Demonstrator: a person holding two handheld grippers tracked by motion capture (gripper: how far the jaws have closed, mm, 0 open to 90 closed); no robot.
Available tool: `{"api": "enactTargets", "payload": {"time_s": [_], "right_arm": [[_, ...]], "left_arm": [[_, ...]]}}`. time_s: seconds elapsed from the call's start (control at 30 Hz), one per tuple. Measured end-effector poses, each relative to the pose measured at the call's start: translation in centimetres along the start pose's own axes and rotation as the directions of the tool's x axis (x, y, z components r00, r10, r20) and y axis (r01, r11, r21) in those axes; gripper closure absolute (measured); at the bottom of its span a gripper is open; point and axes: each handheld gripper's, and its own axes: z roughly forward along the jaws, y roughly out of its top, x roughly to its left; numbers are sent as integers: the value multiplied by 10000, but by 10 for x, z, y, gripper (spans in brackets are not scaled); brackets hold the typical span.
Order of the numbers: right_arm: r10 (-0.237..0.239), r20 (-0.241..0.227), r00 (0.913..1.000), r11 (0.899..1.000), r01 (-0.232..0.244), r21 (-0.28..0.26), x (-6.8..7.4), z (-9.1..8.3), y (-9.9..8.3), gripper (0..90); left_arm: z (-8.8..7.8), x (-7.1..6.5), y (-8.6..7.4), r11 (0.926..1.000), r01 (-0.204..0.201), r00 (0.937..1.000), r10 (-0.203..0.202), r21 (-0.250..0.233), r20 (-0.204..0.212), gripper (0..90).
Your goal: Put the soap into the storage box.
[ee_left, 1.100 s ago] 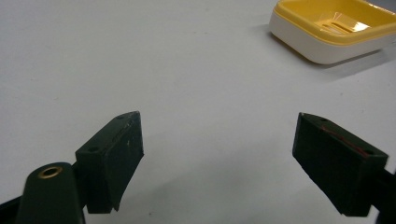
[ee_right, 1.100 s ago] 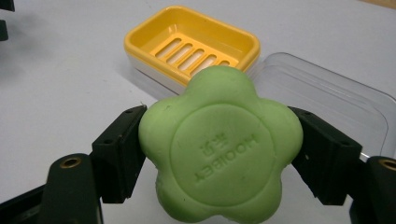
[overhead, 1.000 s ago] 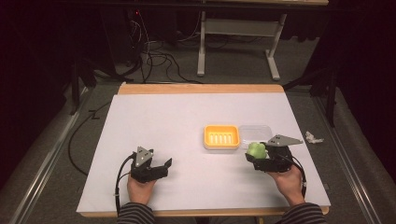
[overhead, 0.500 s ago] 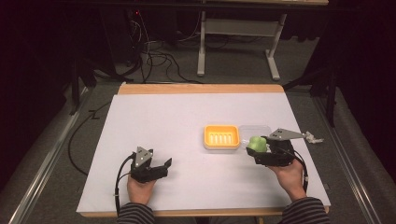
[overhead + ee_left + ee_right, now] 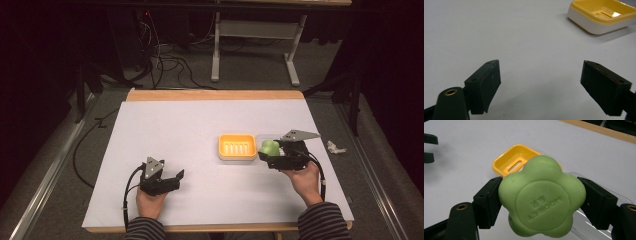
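The right gripper (image 5: 272, 154) has its jaws pinching a green flower-shaped soap bar (image 5: 541, 197), held just beside the yellow plastic soap dish (image 5: 237, 146). Well apart from that dish, the left gripper (image 5: 172, 181) rests with jaws spread and empty. Around the dish lies a white-covered, wood-edged counter (image 5: 175, 125), with grey carpet (image 5: 250, 75) and cables in the dark room beyond.

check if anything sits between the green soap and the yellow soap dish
Nothing visible does. The green flower-shaped soap, clamped in the right tool, is just right of the yellow soap dish, whose tray is empty. A clear lid lies under and behind the soap, not between them.
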Motion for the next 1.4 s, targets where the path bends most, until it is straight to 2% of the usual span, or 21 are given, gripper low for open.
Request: {"api": "enactTargets", "payload": {"time_s": [0.2, 0.23, 0.5, 1.4], "right_arm": [[25, -137, 9999, 9998, -23, 197, 1, 12, 8, 256], [-84, -182, 9998, 9997, 88, 227, 2, 16, 10, 256], [-76, -208, 9998, 9993, 83, 361, 3, 26, 18, 256], [125, -212, 9997, 9959, -105, 901, -3, 59, 19, 256]], "left_arm": [[0, 0, 0, 10000, 6, 10000, -6, -13, -5, 169], [0, 0, 0, 10000, -15, 10000, 15, -4, -16, 169], [0, 0, 0, 10000, -1, 10000, 1, -25, -29, 169], [0, -1, 0, 10000, 31, 10000, -31, -58, -43, 169]]}}
